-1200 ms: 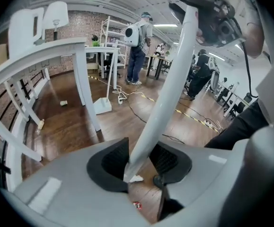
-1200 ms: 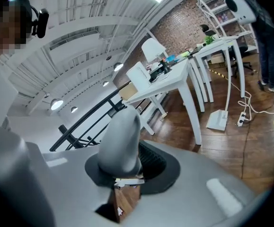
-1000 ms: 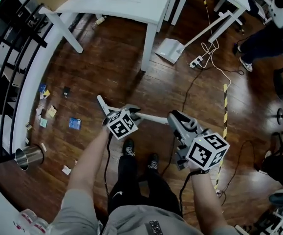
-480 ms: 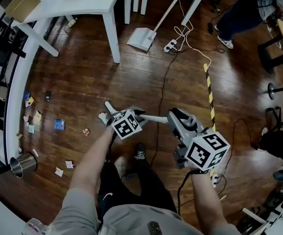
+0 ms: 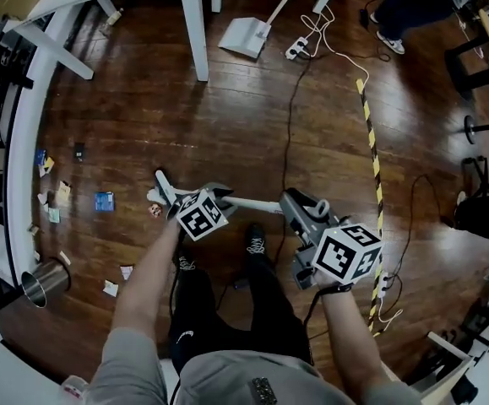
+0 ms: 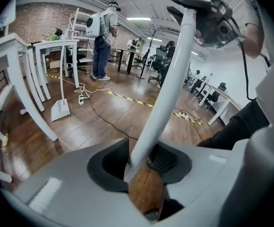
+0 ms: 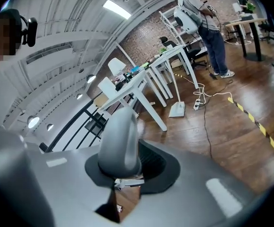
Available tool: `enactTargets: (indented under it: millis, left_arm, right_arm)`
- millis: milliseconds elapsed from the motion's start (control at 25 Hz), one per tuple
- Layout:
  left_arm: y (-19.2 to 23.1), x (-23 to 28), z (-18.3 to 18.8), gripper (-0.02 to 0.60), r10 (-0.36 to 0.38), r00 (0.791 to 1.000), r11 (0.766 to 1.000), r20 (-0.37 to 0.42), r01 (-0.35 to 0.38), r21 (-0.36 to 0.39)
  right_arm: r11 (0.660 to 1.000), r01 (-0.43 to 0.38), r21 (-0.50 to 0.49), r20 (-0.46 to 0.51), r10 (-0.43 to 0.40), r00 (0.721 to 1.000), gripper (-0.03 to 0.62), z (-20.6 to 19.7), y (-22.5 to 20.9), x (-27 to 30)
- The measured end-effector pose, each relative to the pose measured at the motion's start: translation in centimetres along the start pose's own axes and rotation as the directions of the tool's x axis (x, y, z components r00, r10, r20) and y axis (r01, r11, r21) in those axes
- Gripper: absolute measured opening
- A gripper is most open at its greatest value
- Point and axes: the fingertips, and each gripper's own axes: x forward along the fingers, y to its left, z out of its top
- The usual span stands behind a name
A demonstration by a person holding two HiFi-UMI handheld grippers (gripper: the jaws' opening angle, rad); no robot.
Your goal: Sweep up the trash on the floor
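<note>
I hold a white broom by its pole with both grippers. My left gripper is shut on the pole low down; in the left gripper view the pole rises from between the pads. My right gripper is shut on the grey handle end. The broom head hangs just above the wooden floor beside a small red scrap. Trash lies to the left: a blue packet, paper bits and white scraps.
A white dustpan stands beside a white table leg at the top. A cable and yellow-black floor tape run down the right. A metal cup sits by the curved white railing base. A person stands far right.
Both grippers and the broom have shifted left and lower. The broom head now sits close to the small red scrap and nearer the trash by the railing.
</note>
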Motion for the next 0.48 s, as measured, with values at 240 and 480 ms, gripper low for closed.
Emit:
enactTargets:
  millis: [240,480]
  left_arm:
    - [2.2,-6.5,-8.2,0.133,0.069,0.998,0.996,-0.014,-0.07,-0.058]
    - [5.0,-13.9,-17.3,0.135,0.131,0.991,0.985,-0.029,-0.133,-0.106]
  right_arm:
    - [0.997,-0.065,-0.045,-0.04,0.063,0.997,0.064,-4.2,7.8,5.5]
    - [0.989,-0.127,-0.078,-0.078,0.121,0.99,0.064,-8.6,16.6,12.4]
